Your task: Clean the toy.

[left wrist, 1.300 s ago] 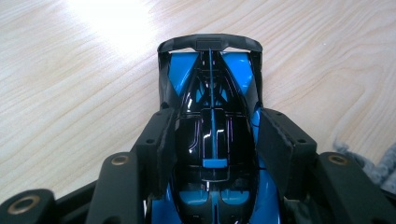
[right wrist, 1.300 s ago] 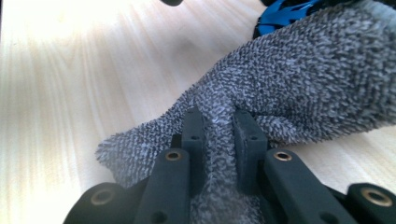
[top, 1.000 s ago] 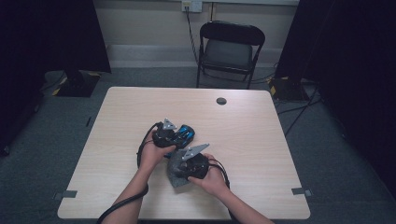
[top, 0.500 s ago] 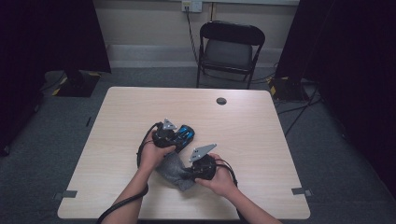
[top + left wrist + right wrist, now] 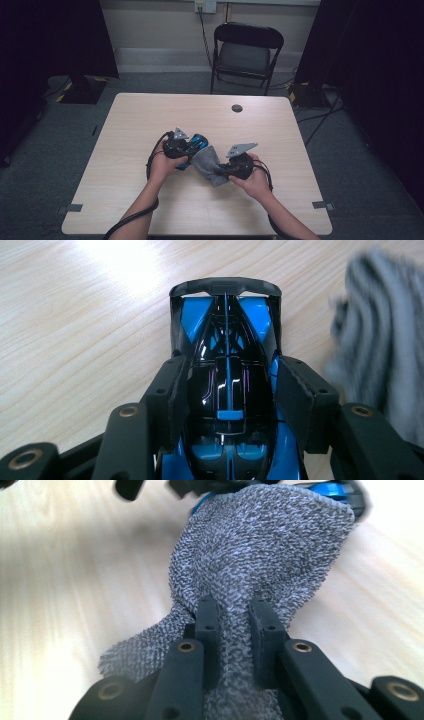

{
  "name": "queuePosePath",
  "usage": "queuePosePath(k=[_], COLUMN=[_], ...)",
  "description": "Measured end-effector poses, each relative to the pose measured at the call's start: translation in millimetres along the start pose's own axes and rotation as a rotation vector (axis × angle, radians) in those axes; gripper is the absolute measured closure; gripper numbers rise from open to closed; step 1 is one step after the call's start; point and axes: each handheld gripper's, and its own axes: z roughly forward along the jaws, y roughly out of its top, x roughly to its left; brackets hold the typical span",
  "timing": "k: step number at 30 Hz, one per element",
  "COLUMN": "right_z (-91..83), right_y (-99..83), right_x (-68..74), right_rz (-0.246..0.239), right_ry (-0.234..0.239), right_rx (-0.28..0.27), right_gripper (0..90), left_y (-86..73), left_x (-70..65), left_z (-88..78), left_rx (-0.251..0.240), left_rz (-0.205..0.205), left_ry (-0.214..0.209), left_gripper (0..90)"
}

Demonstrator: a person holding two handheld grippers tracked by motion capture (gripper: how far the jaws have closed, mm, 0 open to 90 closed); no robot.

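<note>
left gripper (image 5: 192,147): in the high view it is sitting left of the table's middle, held in the person's left hand (image 5: 162,165); a cable is trailing from it toward the near edge.
left jaws: in the left gripper view they are standing partly apart and pressing on both flanks of a blue and black toy car (image 5: 227,385), so the car is being clamped between the pads.
toy car: it is lying on the light wooden table (image 5: 150,115), its black rear wing pointing away from the left gripper's camera; in the high view its blue body (image 5: 196,141) is peeking out just beyond the left gripper.
right gripper (image 5: 225,170): it is lying to the right of the left one, held in the person's right hand (image 5: 257,182), with a grey three-cornered plate on top.
right jaws: in the right gripper view they are standing nearly together and pinching a bunched fold of a grey knitted cloth (image 5: 260,545).
cloth: it is spreading out from the right jaws toward the car, its far edge lying over or against the blue bodywork; in the high view the cloth (image 5: 206,161) is lying between the two grippers, touching the table.
background: a black folding chair (image 5: 247,50) is standing beyond the far edge of the table.
</note>
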Motion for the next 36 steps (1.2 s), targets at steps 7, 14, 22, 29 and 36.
queuePosePath(k=[7,14,22,29,36], right_z=[-9.6,-10.7,8.1,28.0,40.1], right_y=[-2.7,-6.0,-6.0,-2.5,1.7], right_x=[-29.4,-51.4,-62.6,-50.7,-27.6], right_rz=[0.070,0.186,0.216,0.172,0.104], right_ry=[-0.097,-0.211,-0.252,-0.241,-0.191], right_rx=[-0.025,-0.057,-0.013,0.029,0.051], right_gripper=[77.8,77.7,77.6,77.6,77.6], left_y=[-0.7,-0.5,-1.6,-1.8,-2.0], left_x=[0.2,-0.2,0.2,0.0,-0.4], left_z=[-0.2,0.0,-0.4,-0.7,-0.7], left_rx=[-0.004,-0.004,-0.010,-0.010,-0.010], left_rz=[0.003,-0.001,0.012,0.010,0.008], left_ry=[0.000,0.001,0.009,0.010,0.008], left_gripper=[47.4,47.3,47.3,47.2,47.3])
